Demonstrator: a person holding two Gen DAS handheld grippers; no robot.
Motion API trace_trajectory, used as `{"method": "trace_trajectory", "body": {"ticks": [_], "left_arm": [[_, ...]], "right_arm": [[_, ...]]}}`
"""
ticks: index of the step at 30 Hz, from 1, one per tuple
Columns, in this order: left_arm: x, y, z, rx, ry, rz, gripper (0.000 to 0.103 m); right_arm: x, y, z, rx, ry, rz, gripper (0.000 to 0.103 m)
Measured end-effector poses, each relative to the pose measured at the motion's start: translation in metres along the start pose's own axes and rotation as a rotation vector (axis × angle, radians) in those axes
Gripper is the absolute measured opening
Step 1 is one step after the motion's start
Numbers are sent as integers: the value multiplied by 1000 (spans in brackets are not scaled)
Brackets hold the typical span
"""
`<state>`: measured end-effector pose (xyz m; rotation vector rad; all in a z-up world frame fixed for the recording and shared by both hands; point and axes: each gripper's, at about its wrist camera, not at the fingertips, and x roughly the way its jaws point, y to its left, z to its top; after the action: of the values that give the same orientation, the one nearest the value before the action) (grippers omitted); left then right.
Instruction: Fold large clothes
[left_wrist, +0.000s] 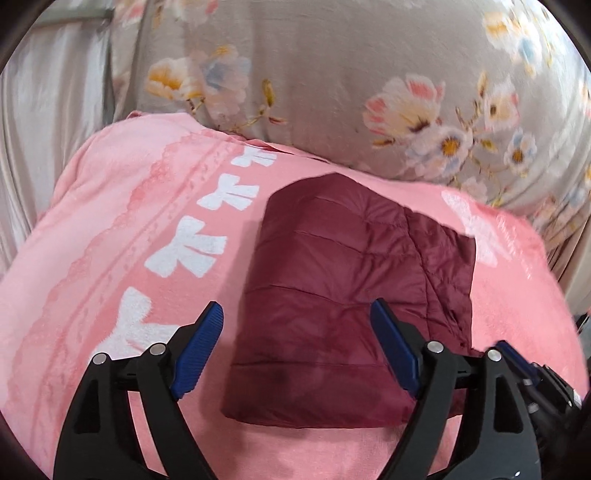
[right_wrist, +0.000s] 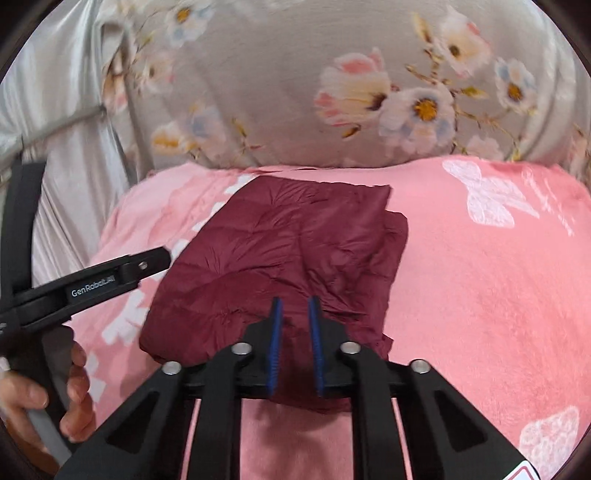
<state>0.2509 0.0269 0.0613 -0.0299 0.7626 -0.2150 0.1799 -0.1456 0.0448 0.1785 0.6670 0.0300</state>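
Observation:
A maroon quilted jacket (left_wrist: 351, 295) lies folded into a compact rectangle on a pink blanket (left_wrist: 122, 229); it also shows in the right wrist view (right_wrist: 280, 258). My left gripper (left_wrist: 297, 314) is wide open above the jacket's near left part, its blue pads holding nothing. My right gripper (right_wrist: 295, 306) hovers over the jacket's near edge, its blue pads nearly closed with a narrow gap and nothing between them. The left gripper also shows from the side in the right wrist view (right_wrist: 110, 277), held by a hand (right_wrist: 55, 398).
The pink blanket (right_wrist: 480, 277) with white bows and butterflies covers the bed. Behind it lies a grey floral duvet (left_wrist: 332, 74), also in the right wrist view (right_wrist: 295, 74). Silvery fabric (left_wrist: 48, 110) hangs at the far left.

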Motion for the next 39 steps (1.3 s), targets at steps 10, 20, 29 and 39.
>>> {"method": "trace_trajectory", "body": {"ticks": [10, 20, 29, 39], "left_arm": [[54, -27, -17, 43, 91, 79, 87], [80, -38, -37, 86, 41, 132, 95], [85, -38, -45, 93, 13, 130, 96], [87, -43, -45, 108, 15, 147, 96]], "right_arm": [[78, -27, -4, -8, 106, -118, 0], [97, -42, -12, 29, 117, -96, 0], [99, -43, -14, 38, 123, -90, 0], [100, -38, -14, 21, 126, -115, 0]]}}
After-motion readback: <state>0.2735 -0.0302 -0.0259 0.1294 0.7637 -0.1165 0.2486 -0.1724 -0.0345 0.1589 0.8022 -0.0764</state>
